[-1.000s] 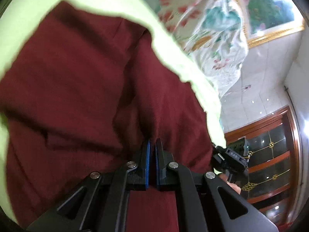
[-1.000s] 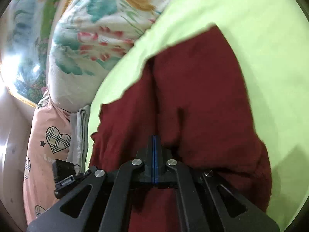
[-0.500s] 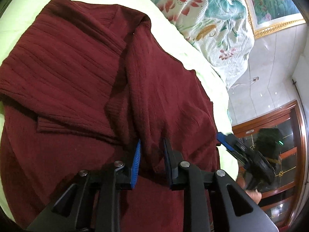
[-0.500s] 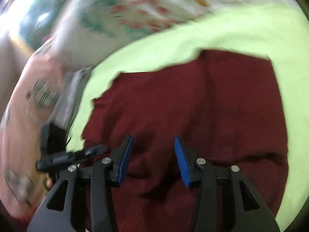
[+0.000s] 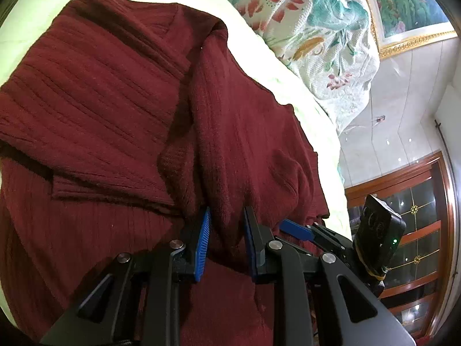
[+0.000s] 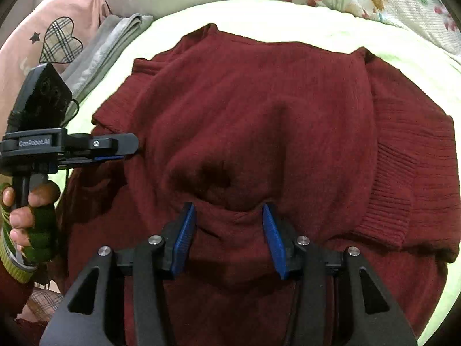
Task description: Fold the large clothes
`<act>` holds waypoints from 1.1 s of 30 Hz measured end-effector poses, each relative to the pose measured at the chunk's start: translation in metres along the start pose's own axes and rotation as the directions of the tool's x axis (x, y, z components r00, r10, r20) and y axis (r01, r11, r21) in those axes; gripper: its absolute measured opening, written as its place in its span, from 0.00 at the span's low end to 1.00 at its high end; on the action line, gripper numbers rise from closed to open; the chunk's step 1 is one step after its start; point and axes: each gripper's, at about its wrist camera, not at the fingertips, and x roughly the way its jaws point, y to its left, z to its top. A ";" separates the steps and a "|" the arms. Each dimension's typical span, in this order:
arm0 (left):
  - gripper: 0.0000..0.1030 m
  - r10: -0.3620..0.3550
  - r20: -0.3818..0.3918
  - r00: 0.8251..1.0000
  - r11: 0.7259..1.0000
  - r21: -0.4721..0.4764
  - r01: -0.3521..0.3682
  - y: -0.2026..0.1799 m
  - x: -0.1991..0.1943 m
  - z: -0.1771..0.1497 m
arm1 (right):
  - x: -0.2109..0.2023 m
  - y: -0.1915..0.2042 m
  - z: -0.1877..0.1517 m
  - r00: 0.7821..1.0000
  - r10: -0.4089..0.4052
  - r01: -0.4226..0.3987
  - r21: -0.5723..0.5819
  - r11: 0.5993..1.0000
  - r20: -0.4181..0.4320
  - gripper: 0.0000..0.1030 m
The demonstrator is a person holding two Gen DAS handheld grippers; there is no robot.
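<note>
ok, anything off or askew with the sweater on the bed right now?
Nothing damaged. The maroon sweater is only part-folded: a raised hump bunches just ahead of the right gripper, whose closing jaws straddle a fold. The ribbed sleeve lies folded across.

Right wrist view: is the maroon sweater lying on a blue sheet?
No, the maroon sweater lies on a light green sheet.

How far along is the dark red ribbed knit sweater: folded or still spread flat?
Partly folded. The dark red ribbed knit sweater has a sleeve with ribbed cuff laid across its body, bunched on the light green sheet.
</note>
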 end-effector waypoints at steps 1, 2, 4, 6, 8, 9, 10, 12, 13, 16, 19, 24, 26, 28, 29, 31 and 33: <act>0.12 0.003 0.001 1.000 1.000 0.002 -0.003 0.000 0.000 0.000 | 0.001 -0.004 0.000 1.000 -0.007 0.007 0.009 1.000 0.002 0.16; 0.09 0.006 -0.001 1.000 1.000 0.006 -0.006 -0.001 0.001 0.000 | 0.002 -0.010 0.001 1.000 -0.011 0.011 0.032 0.999 -0.005 0.09; 0.02 0.007 0.003 1.000 1.000 0.022 -0.007 -0.005 -0.001 0.000 | -0.002 -0.018 0.001 0.998 0.057 -0.058 0.093 0.994 0.017 0.07; 0.01 -0.006 0.018 1.000 0.999 0.052 0.005 -0.017 -0.008 0.002 | -0.021 -0.026 0.007 0.989 0.119 -0.130 0.143 0.981 0.083 0.06; 0.01 -0.027 0.065 0.998 0.994 0.106 0.020 -0.034 -0.021 0.008 | -0.052 -0.034 0.017 0.954 0.212 -0.251 0.179 0.951 0.209 0.05; 0.01 -0.030 0.100 0.995 0.990 0.137 0.017 -0.042 -0.028 0.013 | -0.070 -0.036 0.021 0.932 0.237 -0.291 0.177 0.940 0.275 0.04; 0.01 -0.028 0.134 0.991 0.987 0.162 0.006 -0.049 -0.033 0.017 | -0.092 -0.038 0.027 0.902 0.255 -0.327 0.166 0.930 0.349 0.04; 0.01 0.009 0.187 0.982 0.978 0.205 -0.048 -0.057 -0.038 0.027 | -0.128 -0.043 0.031 0.834 0.274 -0.380 0.138 0.914 0.479 0.04; 0.01 0.051 0.205 0.977 0.971 0.220 -0.097 -0.057 -0.036 0.031 | -0.138 -0.045 0.030 0.814 0.263 -0.378 0.128 0.917 0.518 0.04; 0.01 0.155 0.161 0.975 0.964 0.193 -0.185 -0.041 -0.019 0.034 | -0.134 -0.045 0.017 0.828 0.239 -0.352 0.139 0.926 0.508 0.04; 0.01 0.131 0.119 0.984 0.974 0.172 -0.150 -0.030 -0.016 0.017 | -0.112 -0.043 -0.011 0.870 0.268 -0.353 0.144 0.925 0.414 0.04; 0.10 0.039 0.055 0.998 0.996 0.082 -0.043 -0.013 -0.019 -0.003 | -0.070 -0.035 -0.057 0.940 0.259 -0.296 0.154 0.943 0.221 0.08; 0.22 -0.004 0.036 0.999 0.999 0.036 0.003 -0.010 -0.021 -0.002 | -0.070 -0.041 -0.063 0.940 0.274 -0.308 0.165 0.937 0.201 0.08; 0.35 -0.029 0.035 0.999 1.000 0.005 0.029 -0.013 -0.020 0.000 | -0.082 -0.053 -0.060 0.922 0.298 -0.349 0.195 0.917 0.248 0.15; 0.38 -0.049 0.035 0.998 0.999 -0.003 0.049 -0.011 -0.024 0.002 | -0.088 -0.058 -0.057 0.913 0.302 -0.362 0.205 0.909 0.274 0.24; 0.54 -0.070 0.042 0.997 0.997 -0.013 0.070 -0.017 -0.023 0.008 | -0.101 -0.072 -0.044 0.901 0.265 -0.357 0.242 0.902 0.344 0.37; 0.62 0.005 0.034 0.999 1.000 -0.004 -0.005 -0.024 -0.013 0.016 | -0.102 -0.079 -0.030 0.916 0.203 -0.308 0.280 0.909 0.347 0.39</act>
